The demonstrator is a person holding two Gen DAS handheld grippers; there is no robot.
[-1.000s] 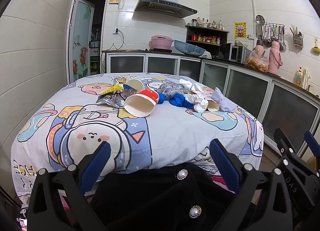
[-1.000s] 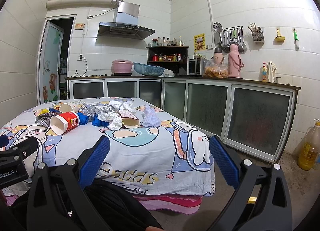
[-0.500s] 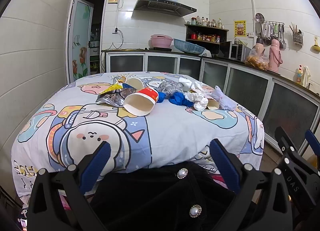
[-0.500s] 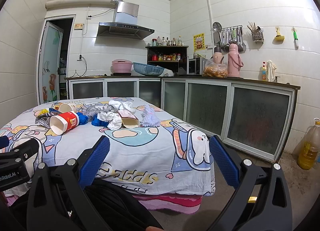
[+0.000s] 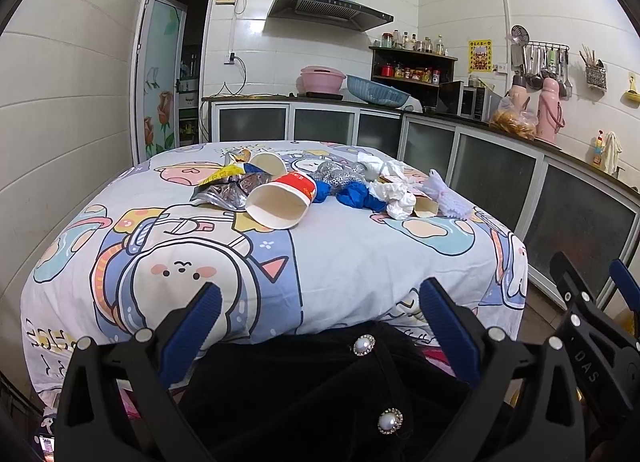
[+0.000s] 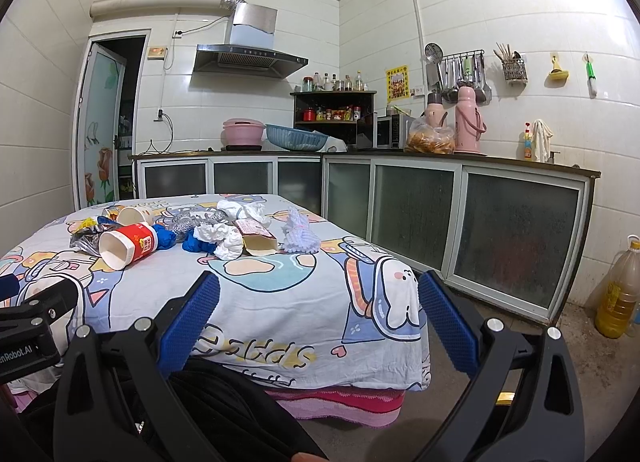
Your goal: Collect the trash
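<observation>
Both views bright, evenly lit from overhead; white wall tiles [image 6: 500, 2] show soft sheen. Shadows faint. Focus sharp throughout, no motion blur. Strong fisheye bending at edges, black vignette in corners.

"DAS" on right gripper [image 5: 592, 326], "nRobot.AI" on left gripper [image 6: 28, 326]

A pink pot [image 6: 243, 133] and a blue basket [image 6: 295, 138] sit on the kitchen counter [image 6: 520, 161]. A yellow bottle [image 6: 618, 291], maybe oil, stands on the floor.
</observation>
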